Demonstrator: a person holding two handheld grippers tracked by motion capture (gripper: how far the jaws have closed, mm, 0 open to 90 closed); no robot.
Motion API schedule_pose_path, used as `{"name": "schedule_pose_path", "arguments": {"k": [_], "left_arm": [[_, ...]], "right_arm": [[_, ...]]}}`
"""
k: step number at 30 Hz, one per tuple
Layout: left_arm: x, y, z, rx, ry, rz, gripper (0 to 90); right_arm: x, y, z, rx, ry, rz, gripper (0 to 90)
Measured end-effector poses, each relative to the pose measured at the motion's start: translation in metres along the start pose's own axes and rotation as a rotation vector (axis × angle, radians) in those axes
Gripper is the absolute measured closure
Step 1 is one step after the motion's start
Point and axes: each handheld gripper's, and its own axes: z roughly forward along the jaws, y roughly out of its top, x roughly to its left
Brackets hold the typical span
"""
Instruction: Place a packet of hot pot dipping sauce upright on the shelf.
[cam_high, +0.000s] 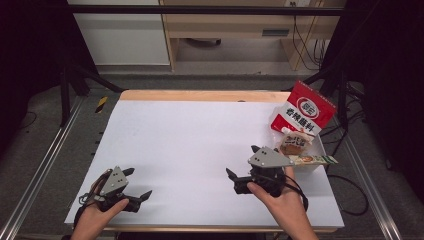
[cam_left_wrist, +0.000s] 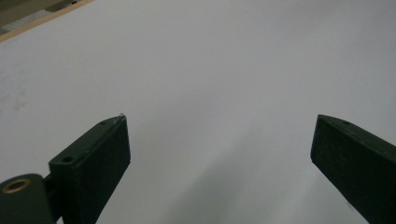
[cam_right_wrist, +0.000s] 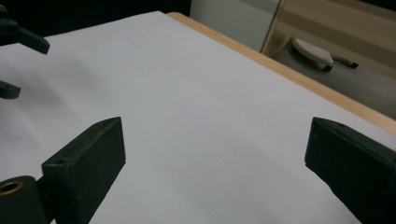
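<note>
My left gripper (cam_high: 140, 182) rests low over the white sheet (cam_high: 200, 150) near the table's front left corner, held by a hand, its jaws wide apart with nothing between them. The left gripper view shows that gripper (cam_left_wrist: 222, 119) open above bare white sheet. My right gripper (cam_high: 242, 160) is at the front right, also hand-held and open, pointing left. In the right gripper view the right gripper (cam_right_wrist: 216, 121) spans empty sheet, and the left gripper's fingertips (cam_right_wrist: 25, 39) appear far off at the upper left.
A red snack bag (cam_high: 303, 112) stands at the table's right edge in a white box (cam_high: 320, 150) with smaller snack packets (cam_high: 295, 141). The wooden table edge (cam_high: 200, 95) runs along the back. Metal rails flank the table. A slipper (cam_right_wrist: 313, 51) lies on the floor beyond.
</note>
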Motion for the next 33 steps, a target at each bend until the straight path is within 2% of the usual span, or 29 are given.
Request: {"name": "schedule_pose_path", "arguments": {"k": [8,11,19,27,33], "left_arm": [[0.0,0.0,0.0,0.004,-0.001,0.003,4.5],[0.0,0.0,0.001,0.005,-0.002,0.004,4.5],[0.001,-0.001,0.002,0.014,-0.004,0.006,4.5],[-0.001,-0.001,0.004,0.028,-0.003,0.011,4.5],[0.001,-0.002,0.004,0.03,0.004,0.009,4.5]], "right_arm": [[0.004,-0.03,0.008,0.054,0.026,0.026,5.9],[0.001,-0.043,0.014,0.079,0.01,0.022,5.8],[-0.011,-0.071,0.032,0.122,-0.011,0.075,6.2],[-0.019,-0.086,0.051,0.147,-0.013,0.109,6.9],[-0.024,-0.089,0.065,0.133,-0.029,0.124,6.9]]}}
